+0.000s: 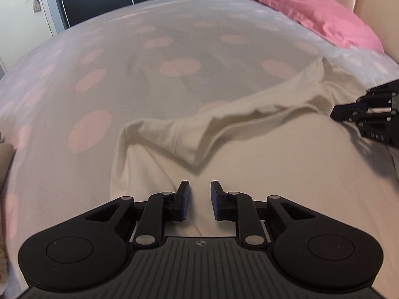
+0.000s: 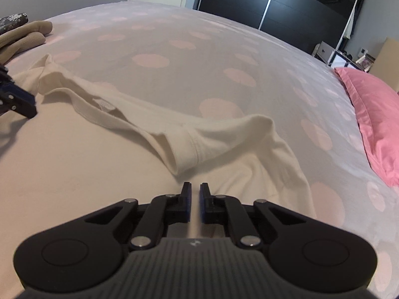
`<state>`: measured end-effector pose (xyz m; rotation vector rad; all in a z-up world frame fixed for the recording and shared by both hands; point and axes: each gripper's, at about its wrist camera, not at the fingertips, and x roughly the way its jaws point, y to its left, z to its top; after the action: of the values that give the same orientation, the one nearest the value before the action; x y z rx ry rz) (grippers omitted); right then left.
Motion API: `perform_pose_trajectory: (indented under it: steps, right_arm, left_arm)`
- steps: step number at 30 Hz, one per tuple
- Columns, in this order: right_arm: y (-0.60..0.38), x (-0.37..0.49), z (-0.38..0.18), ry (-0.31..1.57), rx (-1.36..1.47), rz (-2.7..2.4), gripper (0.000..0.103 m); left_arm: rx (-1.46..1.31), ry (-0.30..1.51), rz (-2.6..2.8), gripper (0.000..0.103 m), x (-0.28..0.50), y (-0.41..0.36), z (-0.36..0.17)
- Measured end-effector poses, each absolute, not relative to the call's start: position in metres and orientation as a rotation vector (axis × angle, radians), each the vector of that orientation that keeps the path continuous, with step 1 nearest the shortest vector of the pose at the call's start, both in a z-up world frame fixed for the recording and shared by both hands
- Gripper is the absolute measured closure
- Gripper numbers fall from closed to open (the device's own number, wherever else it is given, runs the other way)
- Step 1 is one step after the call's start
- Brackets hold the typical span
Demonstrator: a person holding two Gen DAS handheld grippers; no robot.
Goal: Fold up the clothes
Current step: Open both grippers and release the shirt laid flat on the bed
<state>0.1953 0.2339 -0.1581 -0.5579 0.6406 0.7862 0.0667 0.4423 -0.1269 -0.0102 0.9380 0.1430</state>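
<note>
A bed covered by a white sheet with pale pink polka dots (image 1: 179,67) carries a pink pillow (image 1: 324,17) at its head and tan fleece fabric (image 2: 22,37) near one edge, while a black glossy wardrobe (image 2: 286,12) stands beyond beside a cream door (image 1: 30,7).

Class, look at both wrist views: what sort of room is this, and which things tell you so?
Most likely a bedroom. A bed with a spotted duvet, a pink pillow at its head, and a tall dark wardrobe beyond. A cream shirt lies on the bed.
</note>
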Motion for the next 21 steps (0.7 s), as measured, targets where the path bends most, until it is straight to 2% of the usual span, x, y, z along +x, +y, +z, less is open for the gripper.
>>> perform_pose_trajectory:
  steps: [7,16,21]
  right_arm:
    - [0.268,0.224,-0.149,0.605,-0.522,0.79,0.094]
    - [0.306,0.272,-0.151,0.695,-0.471,0.66,0.093]
    - [0.302,0.282,-0.137,0.722,-0.422,0.63,0.092]
  left_arm:
    - [0.022,0.865,0.177,0.085,0.102,0.448,-0.125]
    - [-0.035,0.838,0.283,0.085,0.133,0.481,-0.133]
    - [-0.046,0.796,0.35,0.085,0.124,0.49,-0.117]
